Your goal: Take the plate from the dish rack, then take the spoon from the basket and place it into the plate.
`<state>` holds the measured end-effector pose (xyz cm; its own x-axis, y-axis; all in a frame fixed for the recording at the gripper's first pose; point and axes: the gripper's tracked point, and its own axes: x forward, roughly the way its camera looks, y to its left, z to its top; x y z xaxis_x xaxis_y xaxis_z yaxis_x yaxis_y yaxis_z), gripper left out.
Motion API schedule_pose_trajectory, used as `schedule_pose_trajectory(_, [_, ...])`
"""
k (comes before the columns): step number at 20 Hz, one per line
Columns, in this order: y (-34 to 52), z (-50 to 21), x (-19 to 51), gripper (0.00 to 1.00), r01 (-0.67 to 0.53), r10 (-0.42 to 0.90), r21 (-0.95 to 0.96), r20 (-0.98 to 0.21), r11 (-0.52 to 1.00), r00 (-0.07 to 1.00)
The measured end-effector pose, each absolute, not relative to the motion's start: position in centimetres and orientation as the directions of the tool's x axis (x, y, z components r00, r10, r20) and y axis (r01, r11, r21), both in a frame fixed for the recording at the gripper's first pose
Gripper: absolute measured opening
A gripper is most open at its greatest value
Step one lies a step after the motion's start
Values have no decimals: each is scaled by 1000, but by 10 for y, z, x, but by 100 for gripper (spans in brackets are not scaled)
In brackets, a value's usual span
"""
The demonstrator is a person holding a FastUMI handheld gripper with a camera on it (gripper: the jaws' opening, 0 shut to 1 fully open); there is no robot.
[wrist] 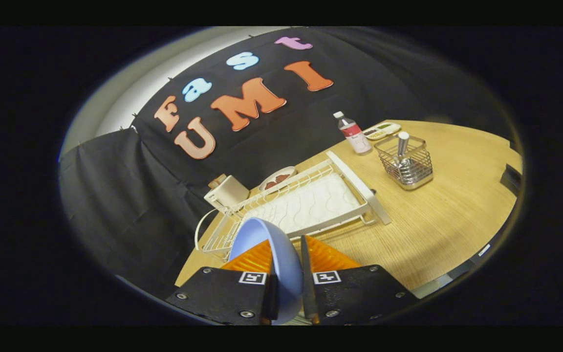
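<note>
Pale-blue plate [276, 254], on edge between hand-held gripper [289, 266] fingers

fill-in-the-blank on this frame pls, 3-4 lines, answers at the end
1. The fingers of the gripper are shut on the ____.
2. The spoon stands upright in the wire ____.
3. The dish rack lies between the plate and the ____ wall.
4. The bottle stands on the ____, beyond the basket.

Answers: plate; basket; booth; table
</note>
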<state>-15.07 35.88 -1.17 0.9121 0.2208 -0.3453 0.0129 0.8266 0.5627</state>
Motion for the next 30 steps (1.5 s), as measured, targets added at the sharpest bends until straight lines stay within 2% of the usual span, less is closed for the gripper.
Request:
schedule_pose_trajectory(11, [350, -73, -162, 20, 146, 227, 684, -424, 714, 877])
schedule_pose_trajectory(18, [348, -69, -155, 26, 152, 212, 689, -414, 709, 886])
schedule_pose_trajectory(22, [336, -66, -153, 50, 149, 183, 644, -419, 750, 889])
schedule_pose_trajectory(24, [325, -62, -151, 53, 164, 164, 642, -418, 749, 894])
schedule_pose_trajectory(25, [317, -61, -150, 57, 173, 139, 626, -418, 761, 898])
schedule_pose_trajectory(30, [285, -52, -155, 93, 208, 38, 537, -411, 818, 911])
